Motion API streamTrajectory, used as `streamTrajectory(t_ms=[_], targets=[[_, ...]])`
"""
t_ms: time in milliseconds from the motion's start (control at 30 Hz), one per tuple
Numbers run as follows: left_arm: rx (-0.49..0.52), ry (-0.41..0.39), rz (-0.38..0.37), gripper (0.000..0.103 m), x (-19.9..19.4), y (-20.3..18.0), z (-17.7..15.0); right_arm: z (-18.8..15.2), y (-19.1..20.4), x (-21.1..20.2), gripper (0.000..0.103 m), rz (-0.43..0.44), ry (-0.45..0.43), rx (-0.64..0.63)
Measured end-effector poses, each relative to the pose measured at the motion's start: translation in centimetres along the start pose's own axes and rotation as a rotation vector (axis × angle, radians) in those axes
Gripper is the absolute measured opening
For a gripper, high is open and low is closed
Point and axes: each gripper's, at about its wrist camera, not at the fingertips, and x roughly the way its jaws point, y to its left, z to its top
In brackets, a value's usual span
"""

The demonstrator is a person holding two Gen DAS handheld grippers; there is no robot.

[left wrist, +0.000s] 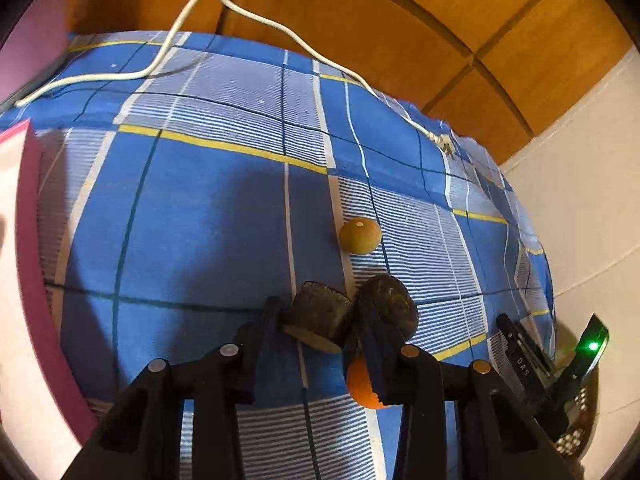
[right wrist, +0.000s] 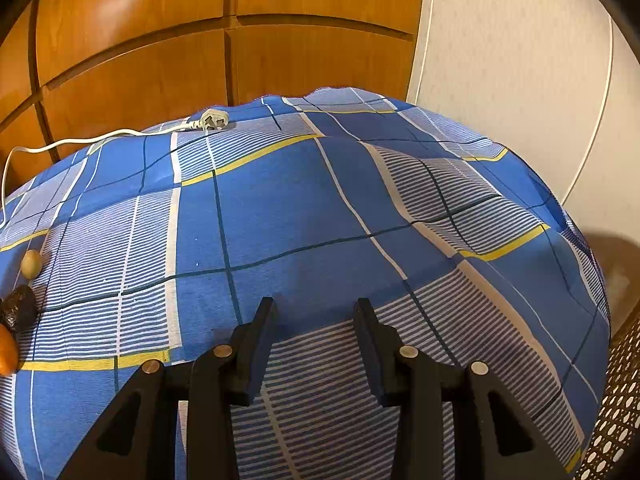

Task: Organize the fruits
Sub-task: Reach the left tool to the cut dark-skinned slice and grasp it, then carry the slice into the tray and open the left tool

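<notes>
Left wrist view: the left gripper [left wrist: 318,320] is closed on a dark brown fruit piece [left wrist: 318,318], a cut chunk with a flat face, held between the two black fingers [left wrist: 260,332] just above the blue checked cloth [left wrist: 200,208]. Touching the right finger lies a second dark, rounded fruit [left wrist: 390,300], and an orange [left wrist: 362,384] sits partly hidden under that same finger. A small yellow-green fruit [left wrist: 360,236] rests near, apart from the others. A white cable [left wrist: 256,16] crosses the far cloth, and a pink box [left wrist: 18,200] stands at the left edge. In the right wrist view the right gripper [right wrist: 316,344] stands narrow and empty over bare cloth, well apart from the fruit cluster. Risks, as judged from this layout: the right finger may nudge the rounded fruit or the orange on lifting, setting either rolling across the soft, uneven cloth; the chunk, gripped on irregular faces, may twist or slip free.
</notes>
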Motion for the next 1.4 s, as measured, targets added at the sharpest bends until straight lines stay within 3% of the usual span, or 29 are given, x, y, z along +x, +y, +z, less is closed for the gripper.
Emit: streamTrajectory(t_ms=[267,467,600,733,867,1067,1400], targets=[[0.028,-0.076,0.037,0.039,-3.0,-0.9,-1.4,0.0,-0.1,0.0,0.041,-0.001,-0.001,-0.002],[-0.042,-0.163,0.097,0.039,-7.5,1.3,-3.0,0.0,-0.1,0.0,0.041,-0.002,0.005,0.002],[-0.097,-0.239,0.213,0.039,-10.9,4.5,-4.0,0.0,-0.1,0.0,0.041,-0.002,0.005,0.002],[-0.145,-0.328,0.392,0.039,-13.8,7.5,-4.5,0.0,-0.1,0.0,0.041,-0.003,0.005,0.002],[-0.186,-0.376,0.507,0.039,-14.8,9.3,-4.8,0.0,-0.1,0.0,0.041,-0.004,0.005,0.001],[-0.25,-0.396,0.557,0.04,-14.8,10.7,-5.4,0.0,-0.1,0.0,0.041,-0.006,0.005,-0.001],[-0.247,-0.434,0.559,0.047,-15.4,10.1,-6.4,0.1,0.0,0.0,0.041,-0.012,0.004,-0.008]])
